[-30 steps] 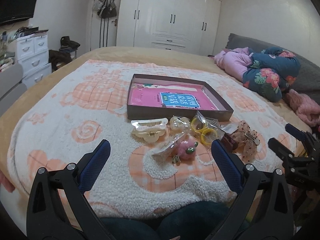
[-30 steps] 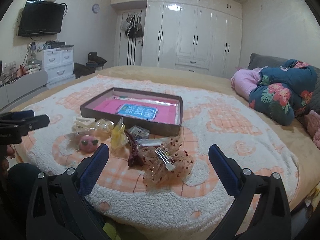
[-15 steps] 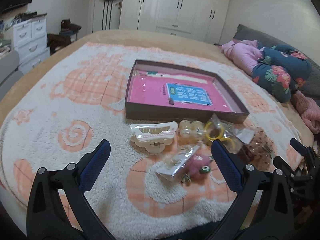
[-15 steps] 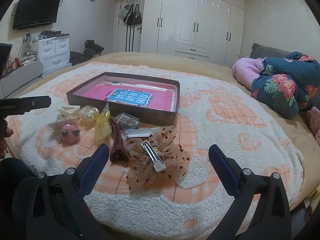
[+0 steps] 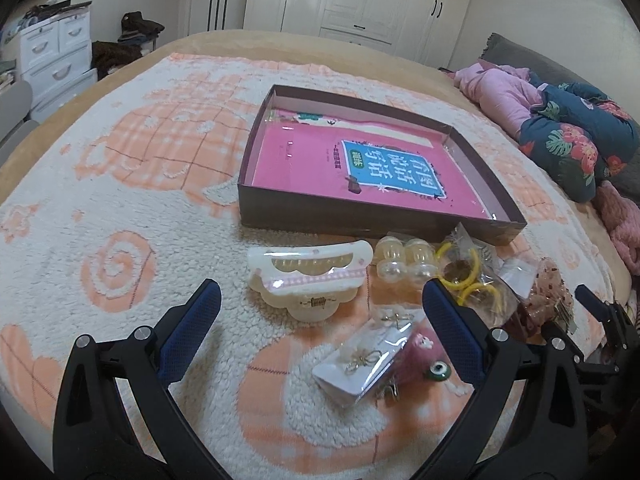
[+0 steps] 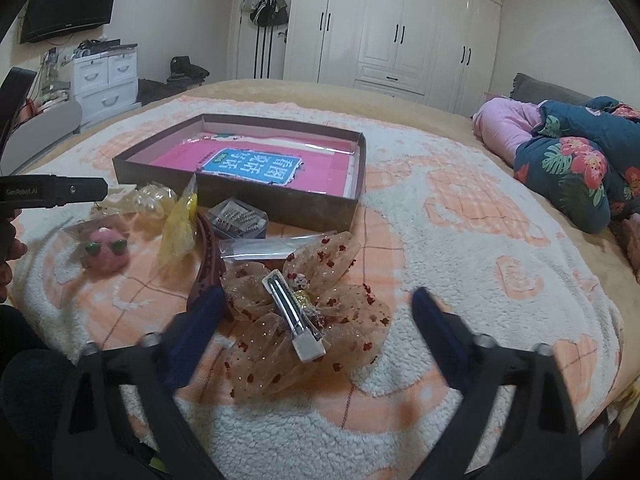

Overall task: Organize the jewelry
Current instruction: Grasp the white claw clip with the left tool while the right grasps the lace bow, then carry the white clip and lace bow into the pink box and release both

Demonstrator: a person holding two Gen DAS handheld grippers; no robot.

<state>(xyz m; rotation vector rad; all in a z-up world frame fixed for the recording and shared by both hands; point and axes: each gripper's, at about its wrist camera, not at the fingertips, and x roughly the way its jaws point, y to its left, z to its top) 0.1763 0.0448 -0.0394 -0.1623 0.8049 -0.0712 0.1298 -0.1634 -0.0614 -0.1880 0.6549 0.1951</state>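
Above the hair bow (image 6: 304, 320), right hand-held gripper (image 6: 316, 304) spread wide, tilted down

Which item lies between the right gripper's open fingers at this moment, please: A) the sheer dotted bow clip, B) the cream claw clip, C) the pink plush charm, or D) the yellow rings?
A: in the right wrist view the sheer dotted bow clip lies on the blanket between the open fingers of the right gripper.

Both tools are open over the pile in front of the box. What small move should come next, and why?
Probably lower the right tool and shut it on the mesh bow clip. The bow lies directly between its open fingers, outside the box, and neither tool holds anything yet.
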